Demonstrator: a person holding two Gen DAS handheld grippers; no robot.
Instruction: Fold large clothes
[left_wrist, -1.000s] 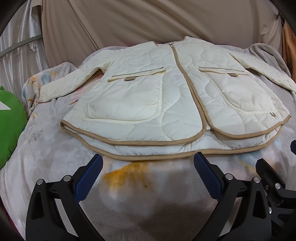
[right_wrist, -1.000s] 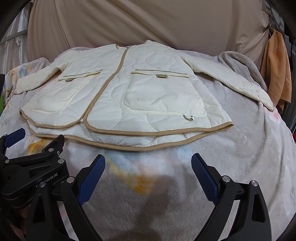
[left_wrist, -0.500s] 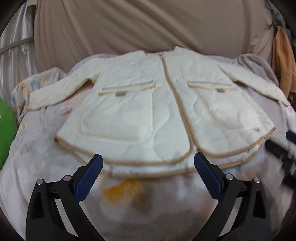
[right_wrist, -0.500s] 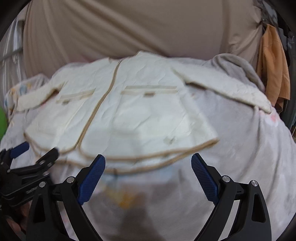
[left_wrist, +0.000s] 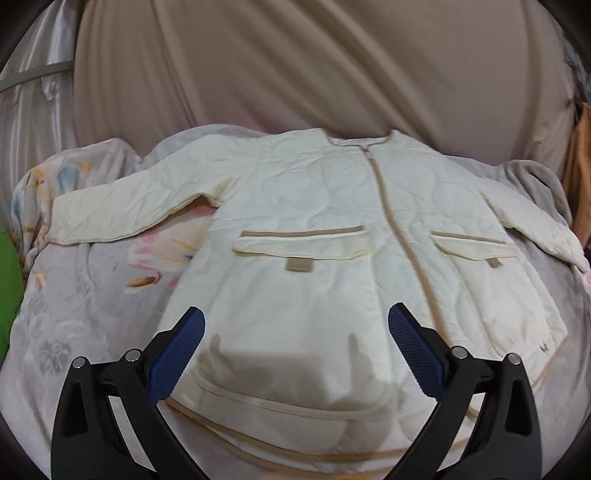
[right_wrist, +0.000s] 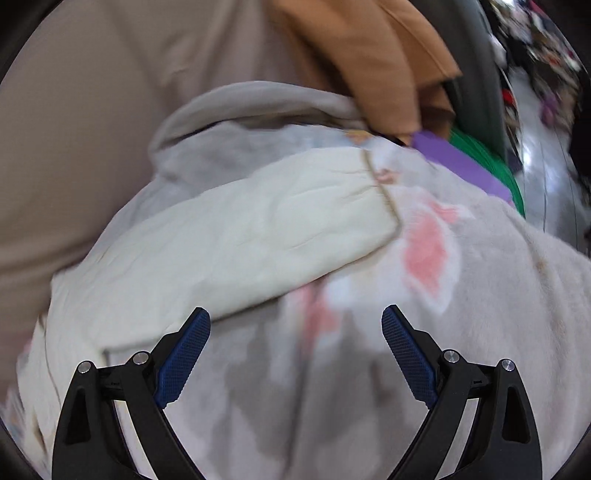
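A cream quilted jacket (left_wrist: 332, 229) with tan trim lies flat, front up and zipped, on a grey floral blanket (left_wrist: 92, 295). Both sleeves are spread out to the sides. My left gripper (left_wrist: 295, 332) is open and empty, hovering over the jacket's lower left pocket. My right gripper (right_wrist: 295, 332) is open and empty, above the blanket just below the jacket's right sleeve (right_wrist: 240, 236), whose tan-edged cuff (right_wrist: 384, 192) points to the upper right. The right wrist view is blurred.
A beige curtain (left_wrist: 295, 74) hangs behind the bed. An orange garment (right_wrist: 369, 55) hangs at the right, with purple (right_wrist: 458, 162) and green (right_wrist: 491, 158) items below it. A green cushion (left_wrist: 7, 280) lies at the left edge.
Both grippers have moved forward over the jacket. The right one has swung to the right, toward the right sleeve. Both stay open.
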